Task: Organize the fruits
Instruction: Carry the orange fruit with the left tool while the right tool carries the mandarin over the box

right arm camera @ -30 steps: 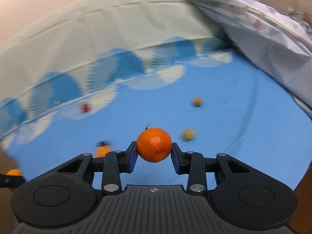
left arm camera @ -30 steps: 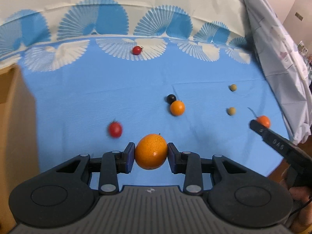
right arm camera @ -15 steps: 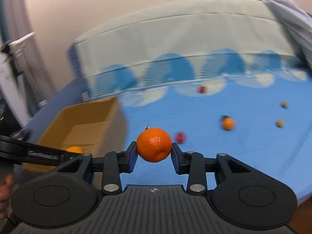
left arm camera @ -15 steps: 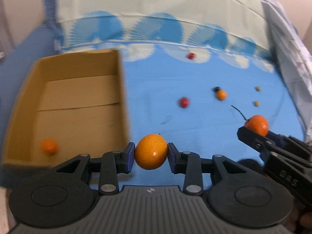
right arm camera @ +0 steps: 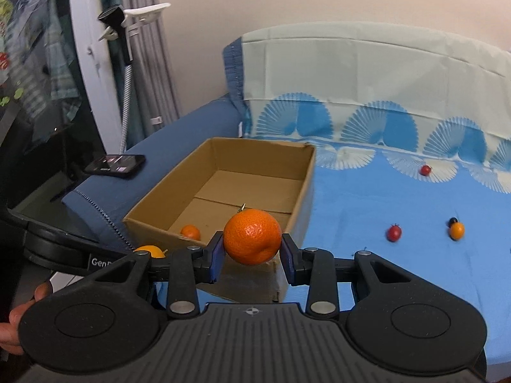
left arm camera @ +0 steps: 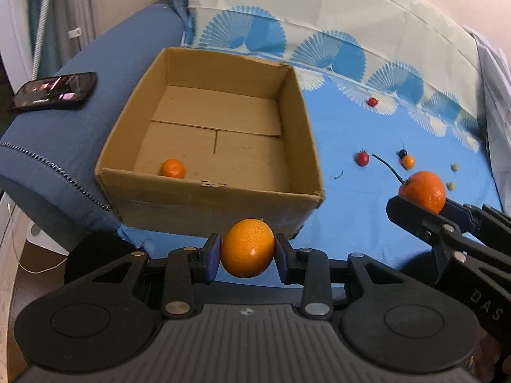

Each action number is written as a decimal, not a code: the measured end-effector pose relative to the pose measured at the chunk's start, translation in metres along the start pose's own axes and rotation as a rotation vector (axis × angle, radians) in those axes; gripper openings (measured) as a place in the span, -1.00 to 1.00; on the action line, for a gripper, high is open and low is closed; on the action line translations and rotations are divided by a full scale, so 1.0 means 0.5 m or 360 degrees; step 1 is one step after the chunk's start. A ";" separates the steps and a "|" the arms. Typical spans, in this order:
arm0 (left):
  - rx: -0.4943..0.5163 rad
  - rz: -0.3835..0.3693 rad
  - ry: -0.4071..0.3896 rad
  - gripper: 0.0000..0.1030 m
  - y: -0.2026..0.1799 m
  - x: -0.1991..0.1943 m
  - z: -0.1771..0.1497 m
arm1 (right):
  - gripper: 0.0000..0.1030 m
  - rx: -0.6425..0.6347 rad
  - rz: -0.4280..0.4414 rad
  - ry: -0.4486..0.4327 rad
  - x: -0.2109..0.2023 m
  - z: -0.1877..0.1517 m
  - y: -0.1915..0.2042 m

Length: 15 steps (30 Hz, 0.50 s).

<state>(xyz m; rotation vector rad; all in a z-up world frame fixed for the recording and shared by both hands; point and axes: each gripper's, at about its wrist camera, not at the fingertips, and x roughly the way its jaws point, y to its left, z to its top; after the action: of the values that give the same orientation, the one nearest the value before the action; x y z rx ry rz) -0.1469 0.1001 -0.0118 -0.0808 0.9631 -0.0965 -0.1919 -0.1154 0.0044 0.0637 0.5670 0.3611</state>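
Observation:
My left gripper (left arm camera: 247, 257) is shut on a yellow-orange citrus fruit (left arm camera: 247, 249), just in front of the near wall of an open cardboard box (left arm camera: 204, 204). One small orange (left arm camera: 172, 168) lies inside the box. My right gripper (right arm camera: 252, 252) is shut on a round orange tangerine (right arm camera: 252, 237) with a stem stub, near the box's (right arm camera: 300, 198) right front corner. In the left wrist view the right gripper (left arm camera: 428, 204) shows at the right, holding its tangerine (left arm camera: 426, 190). In the right wrist view the left gripper's fruit (right arm camera: 150, 251) shows at the lower left.
Red cherry tomatoes (left arm camera: 362, 158) (left arm camera: 372, 101), a small orange fruit (left arm camera: 408, 161) beside a black one, and two small olive-coloured fruits (left arm camera: 451, 185) lie on the blue cloth. A phone (left arm camera: 54, 91) rests on the blue sofa arm left of the box. A hand (right arm camera: 19, 325) holds the left gripper.
Both grippers swung left from over the scattered fruit to the cardboard box, each still holding its fruit. The box and the sofa arm came into view.

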 end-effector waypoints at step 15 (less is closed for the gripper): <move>-0.0031 -0.0026 -0.0062 -0.23 0.014 -0.012 -0.007 | -0.26 -0.0012 -0.0042 0.0014 -0.008 -0.004 0.027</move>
<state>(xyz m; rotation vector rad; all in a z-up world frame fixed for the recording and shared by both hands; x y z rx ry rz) -0.1529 0.1078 -0.0095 -0.1083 0.9246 -0.1000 -0.2003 -0.1040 0.0067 0.0471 0.5745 0.3381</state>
